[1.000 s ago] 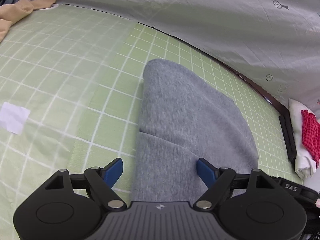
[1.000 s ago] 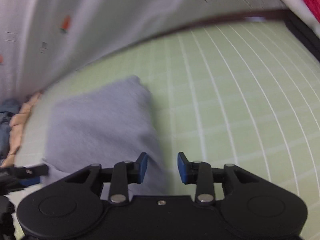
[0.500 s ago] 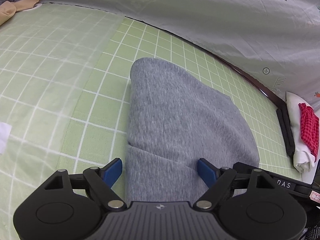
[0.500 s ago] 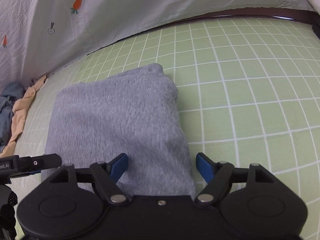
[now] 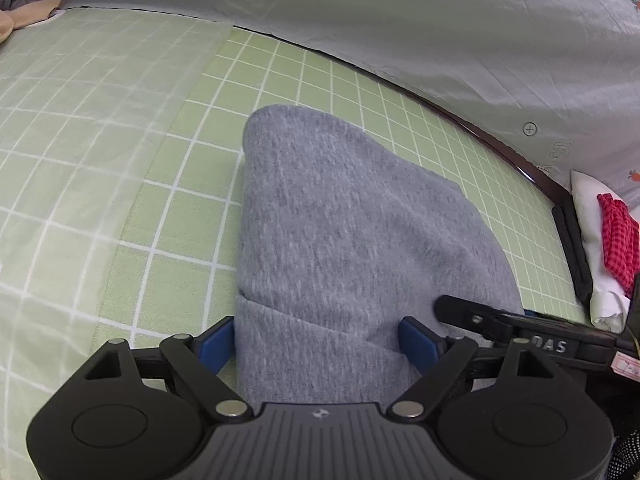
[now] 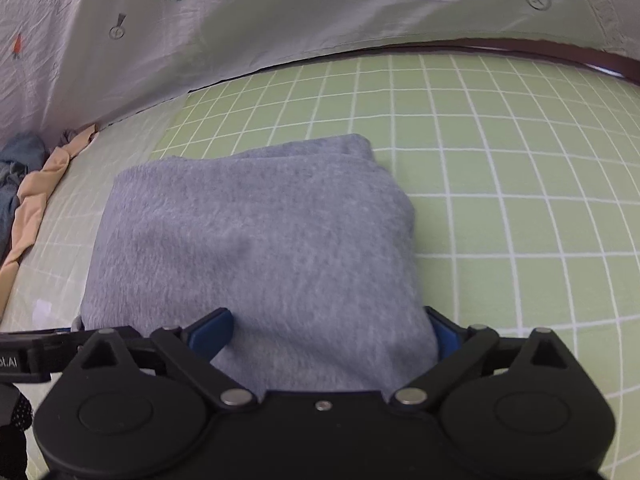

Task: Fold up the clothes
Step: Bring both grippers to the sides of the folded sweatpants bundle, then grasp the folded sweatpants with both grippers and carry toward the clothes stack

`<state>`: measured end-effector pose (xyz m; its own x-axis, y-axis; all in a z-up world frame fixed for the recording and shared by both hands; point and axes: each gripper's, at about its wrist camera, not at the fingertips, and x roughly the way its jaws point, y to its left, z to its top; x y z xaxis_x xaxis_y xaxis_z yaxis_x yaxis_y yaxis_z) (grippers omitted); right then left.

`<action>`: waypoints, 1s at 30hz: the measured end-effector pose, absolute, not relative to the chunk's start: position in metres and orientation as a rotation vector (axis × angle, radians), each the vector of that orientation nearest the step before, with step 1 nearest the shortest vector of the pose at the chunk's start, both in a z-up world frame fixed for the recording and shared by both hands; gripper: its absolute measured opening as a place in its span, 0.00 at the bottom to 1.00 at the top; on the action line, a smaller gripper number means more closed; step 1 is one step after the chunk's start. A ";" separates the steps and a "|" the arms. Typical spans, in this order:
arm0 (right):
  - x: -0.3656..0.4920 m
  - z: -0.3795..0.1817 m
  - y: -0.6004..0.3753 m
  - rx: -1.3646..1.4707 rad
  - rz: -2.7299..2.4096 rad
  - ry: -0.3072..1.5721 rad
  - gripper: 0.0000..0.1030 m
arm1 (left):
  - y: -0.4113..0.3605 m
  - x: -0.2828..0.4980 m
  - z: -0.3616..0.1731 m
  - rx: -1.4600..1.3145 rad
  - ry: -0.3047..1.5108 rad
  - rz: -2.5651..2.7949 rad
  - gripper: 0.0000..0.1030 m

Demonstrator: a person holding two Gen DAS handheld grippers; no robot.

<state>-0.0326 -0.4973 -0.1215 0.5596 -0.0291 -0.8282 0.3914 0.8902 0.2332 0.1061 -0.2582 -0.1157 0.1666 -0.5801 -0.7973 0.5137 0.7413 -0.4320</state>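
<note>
One folded grey garment (image 5: pixel 352 240) lay on the green checked sheet (image 5: pixel 120 160) of the bed, and two hand-held grippers worked at its near edge. The left hand-held gripper (image 5: pixel 320 338) stood low over the sheet with its blue fingers (image 5: pixel 416 340) spread wide to either side of the bundle's near end, the cloth between them but not pinched. The right hand-held gripper (image 6: pixel 332 330) was posed the same way at the neighbouring part of the edge, jaws wide, its blue fingers (image 6: pixel 210 330) flanking the grey garment (image 6: pixel 256 248) without closing on it. Each device showed at the side of the other's view, so they sat close together.

A white printed cloth (image 6: pixel 280 12) with carrot motifs hung behind the bed. One beige garment (image 6: pixel 36 192) and one blue garment (image 6: pixel 16 168) lay bunched at the far left edge of the sheet. A red checked cloth (image 5: pixel 620 236) rested on a white pillow (image 5: pixel 592 216) beyond the bed's dark frame (image 5: pixel 568 232).
</note>
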 end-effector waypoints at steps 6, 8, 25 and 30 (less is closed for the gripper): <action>-0.018 -0.115 -0.470 0.371 -0.118 0.954 0.45 | -0.255 0.101 -0.110 -0.121 1.161 -0.818 0.53; -0.021 -0.106 -0.464 0.425 -0.070 0.931 0.30 | -0.250 0.094 -0.098 -0.162 1.141 -0.853 0.52; -0.129 -0.054 -0.376 0.341 -0.206 0.868 0.29 | -0.176 0.010 -0.069 -0.154 1.109 -1.009 0.52; -0.149 -0.057 -0.347 0.372 -0.307 0.885 0.29 | -0.154 0.001 -0.079 -0.164 1.143 -1.052 0.52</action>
